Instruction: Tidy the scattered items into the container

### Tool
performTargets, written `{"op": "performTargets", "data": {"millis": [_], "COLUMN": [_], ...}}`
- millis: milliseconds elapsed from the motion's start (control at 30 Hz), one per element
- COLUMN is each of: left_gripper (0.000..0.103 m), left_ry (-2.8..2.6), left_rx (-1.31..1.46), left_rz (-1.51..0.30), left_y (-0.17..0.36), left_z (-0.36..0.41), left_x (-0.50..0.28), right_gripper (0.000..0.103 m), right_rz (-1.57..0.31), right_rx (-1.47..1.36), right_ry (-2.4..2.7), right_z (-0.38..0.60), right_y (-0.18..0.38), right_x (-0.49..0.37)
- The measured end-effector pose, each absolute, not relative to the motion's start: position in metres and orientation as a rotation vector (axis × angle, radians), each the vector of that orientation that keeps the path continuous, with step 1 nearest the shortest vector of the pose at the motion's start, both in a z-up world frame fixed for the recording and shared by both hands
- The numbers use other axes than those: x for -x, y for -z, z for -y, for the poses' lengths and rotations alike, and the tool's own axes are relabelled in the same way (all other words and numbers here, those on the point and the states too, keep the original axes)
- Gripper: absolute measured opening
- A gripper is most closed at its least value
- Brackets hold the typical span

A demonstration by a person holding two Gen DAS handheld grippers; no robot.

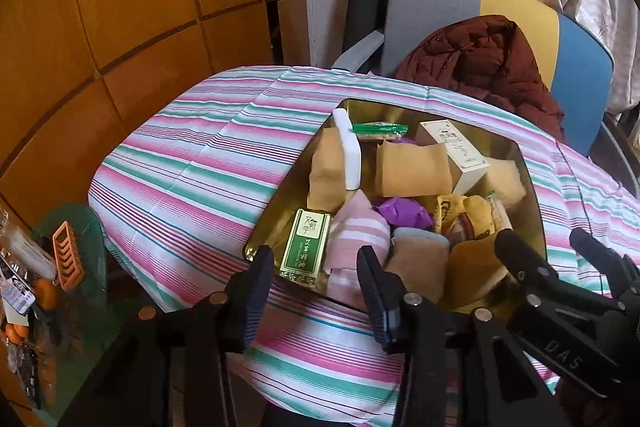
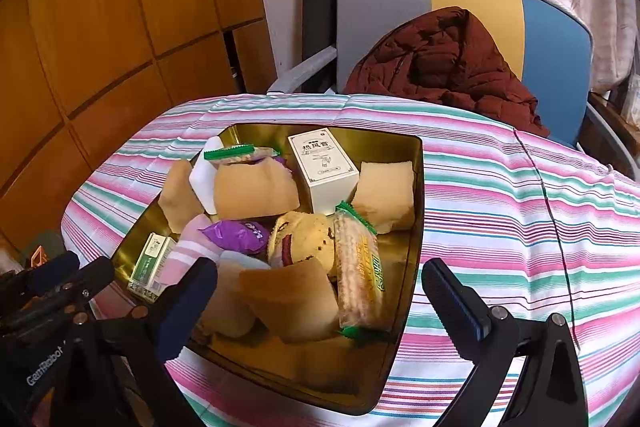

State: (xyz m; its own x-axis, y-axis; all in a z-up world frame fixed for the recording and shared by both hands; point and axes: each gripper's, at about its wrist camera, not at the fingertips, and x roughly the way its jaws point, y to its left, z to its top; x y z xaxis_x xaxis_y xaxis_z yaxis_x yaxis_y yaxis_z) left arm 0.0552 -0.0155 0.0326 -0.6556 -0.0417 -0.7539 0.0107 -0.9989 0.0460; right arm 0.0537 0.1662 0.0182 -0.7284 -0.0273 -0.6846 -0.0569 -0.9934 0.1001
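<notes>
Black left tongs (image 1: 316, 279) and right tongs (image 2: 316, 291) hover spread wide, empty, over the gold tin (image 2: 404, 267).

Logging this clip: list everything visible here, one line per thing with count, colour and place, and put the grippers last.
tin: 1, gold, on the striped tablecloth, filled with items
white box: 1, upright at the tin's far side
green box: 1, near-left corner of the tin
purple packet: 1, middle of the tin
wafer packet: 1, clear with green ends, near right
pink striped sock: 1, beside the green box
tan socks: several, spread through the tin
tablecloth: 1, pink, green and white stripes
chair: 1, grey, yellow, blue, behind the table
jacket: 1, dark red, on the chair
left gripper: open, empty
right gripper: open, empty
</notes>
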Motion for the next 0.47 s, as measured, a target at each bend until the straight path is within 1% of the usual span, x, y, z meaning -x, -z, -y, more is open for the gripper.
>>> {"op": "performTargets", "data": {"millis": [300,400,467], "left_gripper": [0.043,0.040,0.040], "left_ry": [2.822,2.814,2.808], "left_rx": [-1.328,-1.295,-1.274], "left_rz": [0.029,0.018,0.022], "left_y": [-0.0286,-0.0284,-0.0285], "left_z": [0.0149,0.0169,0.0175], "left_x": [-0.0543,-0.0567,-0.0570], "right_gripper": [0.103,0.103,0.103], "right_rz": [-0.209,-0.214,-0.221], "right_rx": [1.151,1.145,1.146], "right_ry": [-2.900,-2.902,-2.899], "right_z": [-0.1684,-0.1693,-0.1697], "right_y": [-0.0179,-0.0186,-0.0180], "right_x": [-0.0546,-0.0547,-0.0547]}}
